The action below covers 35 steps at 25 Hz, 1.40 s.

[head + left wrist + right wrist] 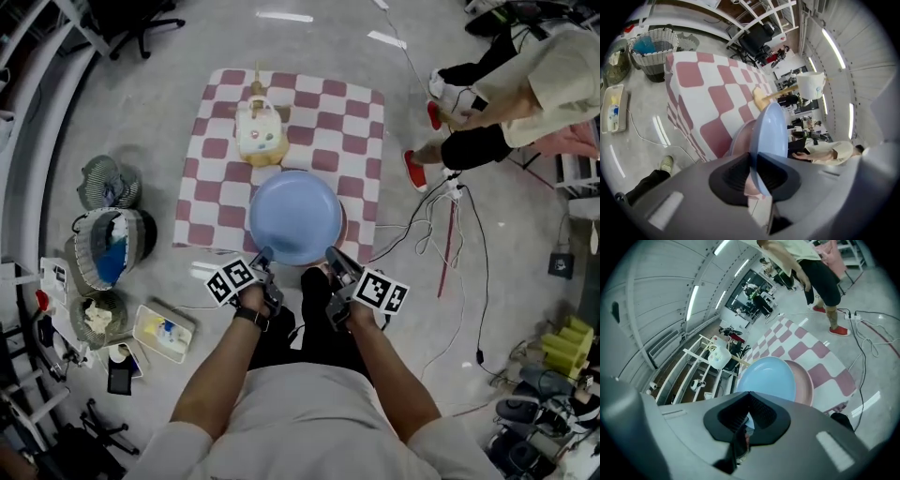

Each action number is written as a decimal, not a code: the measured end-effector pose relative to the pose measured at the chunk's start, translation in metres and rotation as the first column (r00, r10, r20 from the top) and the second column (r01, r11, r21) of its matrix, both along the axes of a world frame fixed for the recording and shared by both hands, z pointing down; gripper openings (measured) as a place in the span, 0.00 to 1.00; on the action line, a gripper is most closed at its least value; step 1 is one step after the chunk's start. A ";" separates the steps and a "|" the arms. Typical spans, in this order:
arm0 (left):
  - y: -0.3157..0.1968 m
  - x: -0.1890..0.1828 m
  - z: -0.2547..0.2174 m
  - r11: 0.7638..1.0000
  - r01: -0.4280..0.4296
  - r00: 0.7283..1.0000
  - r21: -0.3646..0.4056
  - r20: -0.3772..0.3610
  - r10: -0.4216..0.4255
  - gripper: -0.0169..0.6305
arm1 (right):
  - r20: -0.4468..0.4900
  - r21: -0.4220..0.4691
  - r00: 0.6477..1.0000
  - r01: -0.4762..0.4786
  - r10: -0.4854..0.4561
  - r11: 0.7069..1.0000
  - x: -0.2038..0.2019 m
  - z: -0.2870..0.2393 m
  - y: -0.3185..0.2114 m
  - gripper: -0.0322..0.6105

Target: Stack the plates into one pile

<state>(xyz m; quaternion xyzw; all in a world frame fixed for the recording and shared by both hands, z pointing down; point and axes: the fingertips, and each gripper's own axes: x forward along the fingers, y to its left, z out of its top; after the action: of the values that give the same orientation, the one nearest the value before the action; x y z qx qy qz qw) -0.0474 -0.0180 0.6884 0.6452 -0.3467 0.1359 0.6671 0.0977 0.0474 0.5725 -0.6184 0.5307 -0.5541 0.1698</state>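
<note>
A light blue plate (295, 217) hangs over the near edge of the pink-and-white checked table (352, 112). Under it lies a pink plate (343, 228), of which only a sliver shows at the right. My left gripper (265, 255) is shut on the blue plate's near left rim, and my right gripper (333, 255) is shut on its near right rim. In the left gripper view the blue plate (771, 136) stands edge-on between the jaws of my left gripper (757, 173), with the pink plate (740, 140) behind it. The right gripper view shows my right gripper (747, 420) on the blue plate (768, 378), above the pink plate (805, 383).
A cream toy-like container (260, 131) stands on the table's far side. On the floor at the left are a wicker basket (111, 246) and a white tray (164, 330). Cables (441, 234) trail at the right, near a standing person's legs (469, 141).
</note>
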 end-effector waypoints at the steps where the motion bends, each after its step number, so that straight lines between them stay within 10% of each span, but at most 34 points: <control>1: 0.002 0.004 0.003 1.000 -0.009 1.000 -0.004 0.005 0.009 0.11 | 0.002 -0.002 1.000 -0.007 0.007 1.000 0.004 0.002 0.003 0.07; 35: 0.021 0.018 0.034 0.975 -0.221 0.971 -0.018 0.090 0.222 0.19 | -0.025 0.020 1.000 0.019 -0.018 1.000 0.012 0.005 0.005 0.07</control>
<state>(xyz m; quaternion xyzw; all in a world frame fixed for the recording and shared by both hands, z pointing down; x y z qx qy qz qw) -0.0299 0.0035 0.7219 0.6705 -0.3022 0.2400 0.6337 0.1098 0.0526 0.5772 -0.6186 0.5440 -0.5426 0.1645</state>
